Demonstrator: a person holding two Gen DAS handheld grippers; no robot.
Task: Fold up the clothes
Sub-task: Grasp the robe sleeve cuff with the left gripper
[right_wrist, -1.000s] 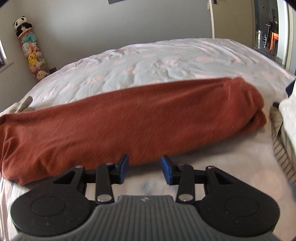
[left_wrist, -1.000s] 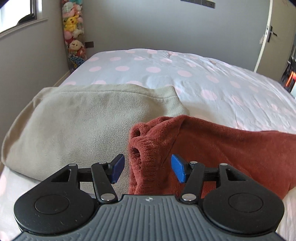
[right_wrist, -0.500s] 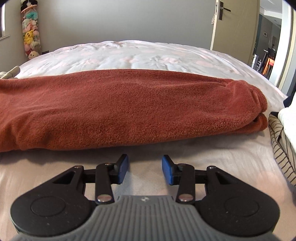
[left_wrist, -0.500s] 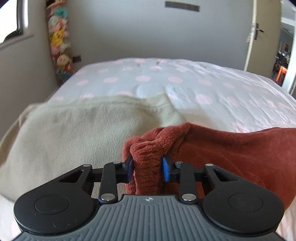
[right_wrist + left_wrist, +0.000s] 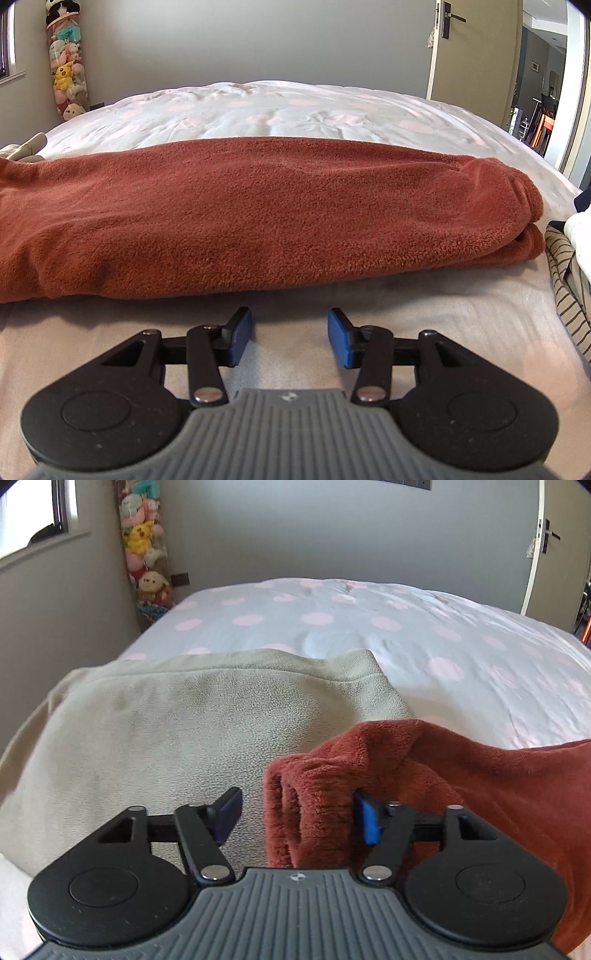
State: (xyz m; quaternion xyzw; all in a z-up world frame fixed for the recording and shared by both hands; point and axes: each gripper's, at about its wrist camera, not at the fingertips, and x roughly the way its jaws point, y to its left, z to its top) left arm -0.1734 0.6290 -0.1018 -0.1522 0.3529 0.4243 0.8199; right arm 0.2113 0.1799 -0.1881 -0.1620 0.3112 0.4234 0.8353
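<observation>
Lying lengthwise across the bed point(image 5: 295, 107), the rust fleece garment point(image 5: 258, 206) sits just ahead of the right hand-held gripper point(image 5: 290, 338), jaws apart and empty; the left hand-held gripper point(image 5: 297, 816), jaws just opened, straddles its bunched end.

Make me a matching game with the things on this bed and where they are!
Things:
1. rust-red fleece
2. beige fleece
3. striped cloth
4. plush toys

Places:
A. in the room's corner, stacked up the wall
B. at the right edge in the right wrist view
C. folded long across the bed
D. left of the red cuff in the left wrist view

Pairs: 1-C, 2-D, 3-B, 4-A
</observation>
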